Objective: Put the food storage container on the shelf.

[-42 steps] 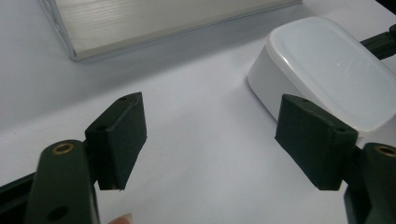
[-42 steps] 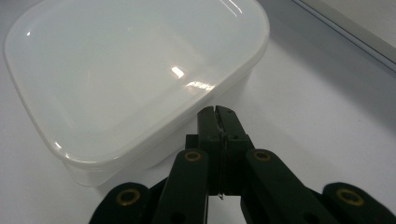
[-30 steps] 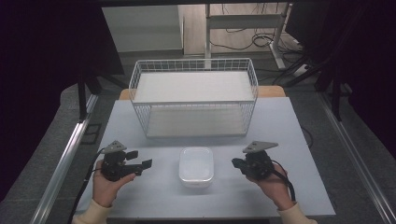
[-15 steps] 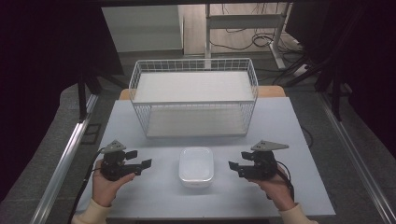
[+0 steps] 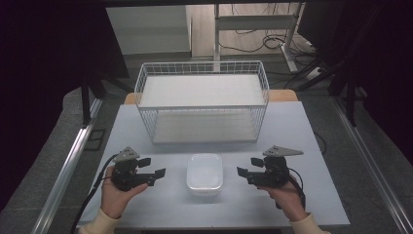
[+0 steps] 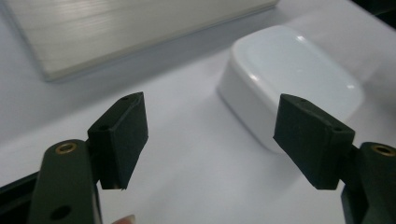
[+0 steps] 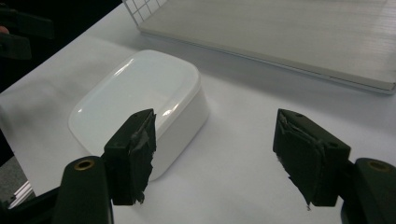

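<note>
Here, from the high view, a white box (image 5: 205,173) sits near the table's (image 5: 311,146) 6 o'clock edge, with a wire basket (image 5: 202,100) at its 12 o'clock. The left gripper (image 5: 157,176) is at the box's 9 o'clock, the right gripper (image 5: 242,174) at 3 o'clock. In the left gripper view, the jaws are wide apart with nothing between, the box at 1 o'clock. In the right gripper view, the jaws are also apart, the box at 10 o'clock.

The right gripper (image 7: 215,156) hangs over the white worktop (image 7: 243,154), its black fingers (image 7: 133,154) spread wide with nothing between. A white lidded box (image 7: 140,93) sits past the left finger, a pale board (image 7: 289,32) beyond.
</note>
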`<state>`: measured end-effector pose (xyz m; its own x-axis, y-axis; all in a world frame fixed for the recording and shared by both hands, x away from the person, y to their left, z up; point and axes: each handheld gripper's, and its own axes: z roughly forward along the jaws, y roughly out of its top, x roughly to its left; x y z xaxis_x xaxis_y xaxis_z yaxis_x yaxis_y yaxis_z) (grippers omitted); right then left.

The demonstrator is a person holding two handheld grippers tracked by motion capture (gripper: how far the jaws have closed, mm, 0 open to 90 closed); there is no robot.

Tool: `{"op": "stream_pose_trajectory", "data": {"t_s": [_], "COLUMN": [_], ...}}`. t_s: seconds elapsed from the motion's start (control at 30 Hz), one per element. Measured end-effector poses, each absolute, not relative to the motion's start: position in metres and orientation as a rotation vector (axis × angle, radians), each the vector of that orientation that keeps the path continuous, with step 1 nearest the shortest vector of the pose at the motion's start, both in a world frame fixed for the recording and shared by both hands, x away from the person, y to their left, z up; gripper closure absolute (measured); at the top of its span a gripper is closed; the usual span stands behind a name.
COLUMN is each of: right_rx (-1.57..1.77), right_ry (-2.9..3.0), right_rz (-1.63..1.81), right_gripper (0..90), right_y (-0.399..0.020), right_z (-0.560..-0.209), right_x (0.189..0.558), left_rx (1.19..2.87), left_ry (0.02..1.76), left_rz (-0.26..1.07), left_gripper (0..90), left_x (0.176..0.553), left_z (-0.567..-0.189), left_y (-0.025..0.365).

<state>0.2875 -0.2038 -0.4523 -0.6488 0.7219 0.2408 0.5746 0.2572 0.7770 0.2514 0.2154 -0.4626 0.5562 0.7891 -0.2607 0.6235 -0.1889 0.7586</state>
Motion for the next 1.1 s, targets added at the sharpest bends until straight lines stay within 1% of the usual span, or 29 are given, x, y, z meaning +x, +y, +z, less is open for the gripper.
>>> {"op": "stream_pose_trajectory", "data": {"t_s": [0.17,0.3,0.53,0.8,0.9,1.1], "right_rx": [1.215,1.214,1.187,1.203,1.220,1.287], "right_ry": [2.351,2.337,2.338,2.367,2.368,2.363], "right_rz": [1.365,1.388,1.421,1.425,1.446,1.477], "right_gripper": [29.6,29.9,31.3,32.3,33.2,35.1], "right_y": [-0.203,-0.204,-0.199,-0.178,-0.169,-0.163], "right_z": [-0.446,-0.441,-0.431,-0.426,-0.425,-0.433], "right_x": [0.287,0.289,0.291,0.302,0.307,0.306], "left_rx": [1.899,1.879,1.879,1.874,1.816,1.840], "left_ry": [1.171,1.180,1.171,1.191,1.185,1.220], "left_rz": [0.231,0.199,0.194,0.088,-0.030,-0.063], "left_gripper": [26.5,26.8,26.7,26.0,26.2,27.5], "left_x": [0.252,0.255,0.258,0.276,0.284,0.289], "left_z": [-0.462,-0.459,-0.439,-0.437,-0.441,-0.452], "left_y": [0.215,0.213,0.204,0.193,0.190,0.183]}}
